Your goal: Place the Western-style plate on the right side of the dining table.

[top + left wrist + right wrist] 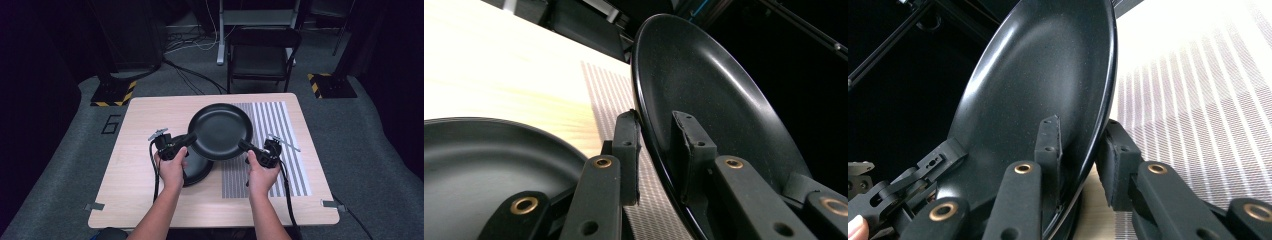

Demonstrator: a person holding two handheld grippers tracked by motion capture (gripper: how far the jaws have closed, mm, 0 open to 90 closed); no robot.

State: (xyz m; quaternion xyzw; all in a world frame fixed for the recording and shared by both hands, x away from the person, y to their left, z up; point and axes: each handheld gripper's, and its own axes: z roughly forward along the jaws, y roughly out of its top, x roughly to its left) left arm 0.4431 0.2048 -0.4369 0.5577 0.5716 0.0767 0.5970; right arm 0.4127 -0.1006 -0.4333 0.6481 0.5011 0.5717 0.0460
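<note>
Black plate, high view: a black plate (220,131) is held above the wooden table (145,117), between the two grippers, partly over the striped mat (272,120).
Left gripper, high view: the left gripper (189,140) is clamped on the plate's left rim, with the left hand (171,167) behind it.
Right gripper, high view: the right gripper (246,146) is clamped on the opposite rim, with the right hand (260,172) behind it.
Second plate, high view: a second black plate (196,170) lies on the table just below and behind the left gripper, partly under the raised one.
Left gripper view: jaws closed on the raised plate's rim (704,100), one pad on each face; the plate stands edge-on ahead of the jaws. The second plate (484,160) lies low to the jaws' left, apart from the lifted one.
Right gripper view: jaws closed on the far rim of the same plate (1043,80), one pad inside the dish, one beneath. The striped mat (1198,115) lies to the jaws' right; the left gripper (923,172) shows farther off at the rim.
Step in hand (judgement): a two-handed carry of the upper plate, lifted off the lower one.
Next move (judgement): both hands must travel together and level, hold both grips until the plate rests flat, probably on the mat, then release.
Risk (judgement): uneven hands could twist the rim out of a jaw.
</note>
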